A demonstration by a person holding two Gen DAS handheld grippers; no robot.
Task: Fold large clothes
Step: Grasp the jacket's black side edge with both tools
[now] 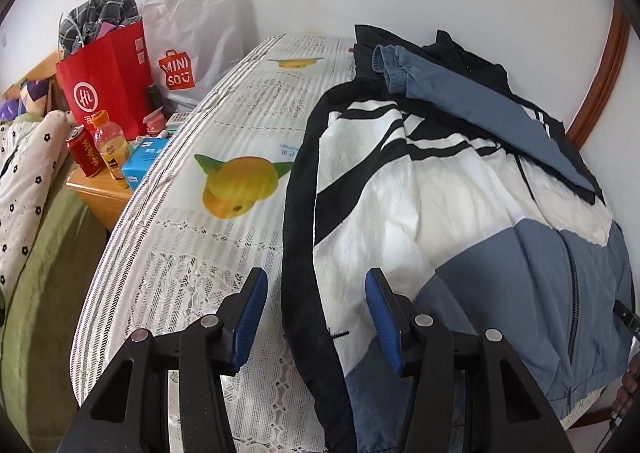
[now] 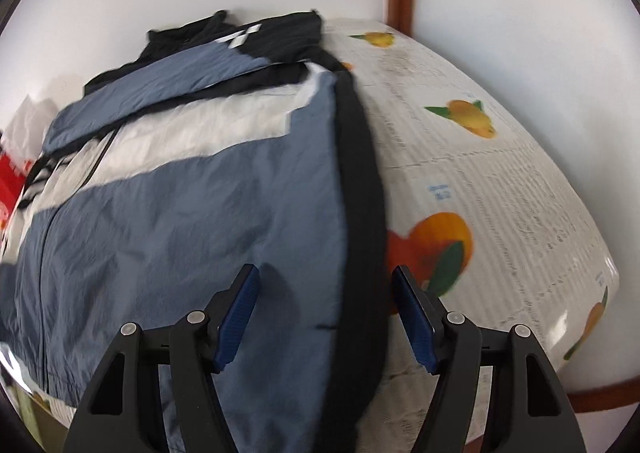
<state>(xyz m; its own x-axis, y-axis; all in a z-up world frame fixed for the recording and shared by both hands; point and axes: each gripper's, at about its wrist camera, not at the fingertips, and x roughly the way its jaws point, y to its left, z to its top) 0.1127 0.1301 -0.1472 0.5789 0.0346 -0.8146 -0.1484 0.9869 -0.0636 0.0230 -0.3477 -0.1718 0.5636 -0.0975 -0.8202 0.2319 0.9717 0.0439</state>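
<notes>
Two tongs (image 1: 316, 285) (image 2: 326, 281) open, straddling jacket (image 1: 460, 213) edges

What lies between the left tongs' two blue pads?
The jacket's black side edge and some tablecloth, untouched by the left tongs, in the left wrist view.

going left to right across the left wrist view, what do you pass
Floral pillow → red can → orange-capped drink bottle → blue tissue pack → printed yellow fruit on the bed cover → jacket → wooden trim.

A home bedroom: mattress (image 1: 240, 237), bedside table (image 1: 100, 193), shopping bags (image 1: 108, 73)
</notes>
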